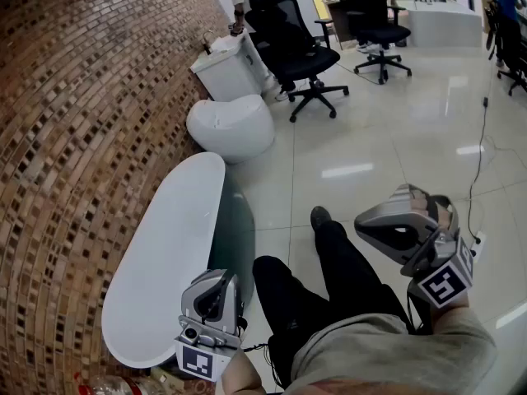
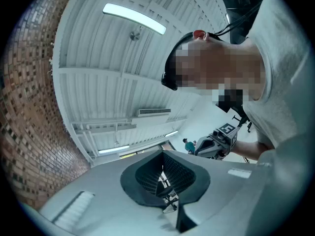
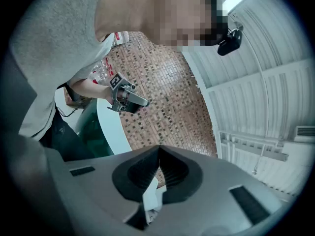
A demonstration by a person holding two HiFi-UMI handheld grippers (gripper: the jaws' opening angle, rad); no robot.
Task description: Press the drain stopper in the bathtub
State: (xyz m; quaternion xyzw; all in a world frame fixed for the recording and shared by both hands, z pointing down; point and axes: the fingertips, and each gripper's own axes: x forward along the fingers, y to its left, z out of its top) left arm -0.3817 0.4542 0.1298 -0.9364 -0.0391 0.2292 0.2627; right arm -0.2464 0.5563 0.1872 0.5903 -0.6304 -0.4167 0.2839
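The bathtub is a long white oval with a dark green outer side, lying along the brick wall at the left of the head view. I cannot see a drain stopper in any view. My left gripper is held over the tub's near end, jaws shut on nothing and pointing up toward the ceiling. My right gripper hangs out to the right above the floor tiles, also shut and empty. The left gripper view catches the right gripper. The right gripper view shows the left gripper and the tub rim.
The curved brick wall runs along the left. Past the tub's far end are a rounded white seat, a white cabinet and black office chairs. The person's black-trousered legs stretch beside the tub. A cable crosses the floor.
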